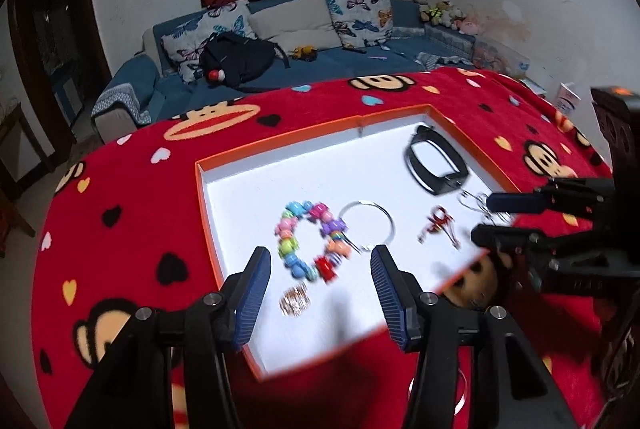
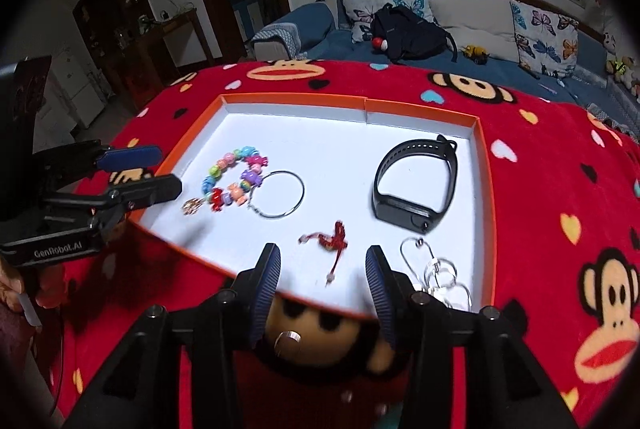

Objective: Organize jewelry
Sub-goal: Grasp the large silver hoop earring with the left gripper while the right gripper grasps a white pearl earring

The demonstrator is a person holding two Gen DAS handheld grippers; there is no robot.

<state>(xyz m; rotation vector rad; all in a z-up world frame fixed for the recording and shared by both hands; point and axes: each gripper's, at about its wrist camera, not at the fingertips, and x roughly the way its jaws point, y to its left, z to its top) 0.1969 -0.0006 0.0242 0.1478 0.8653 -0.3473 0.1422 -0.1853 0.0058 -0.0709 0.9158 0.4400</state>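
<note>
An orange-rimmed white tray [image 1: 240,169] [image 2: 484,165] lies on the red blanket. In it are a colourful bead bracelet [image 1: 308,241] [image 2: 234,179], a thin silver bangle [image 1: 370,225] [image 2: 280,199], a small gold ring piece [image 1: 295,300] [image 2: 192,205], a red string charm [image 1: 438,225] [image 2: 332,241], a black wristband [image 1: 434,165] [image 2: 414,185] and clear rings [image 1: 476,201] [image 2: 440,269]. My left gripper [image 1: 320,293] [image 2: 150,171] is open and empty above the bead bracelet. My right gripper [image 2: 322,285] [image 1: 490,217] is open and empty, near the red charm. A silver ring [image 2: 289,341] lies on the blanket under it.
The red monkey-print blanket [image 1: 120,229] [image 2: 560,229] covers the table. A blue sofa [image 1: 320,57] with cushions and a black backpack [image 1: 240,57] stands behind it.
</note>
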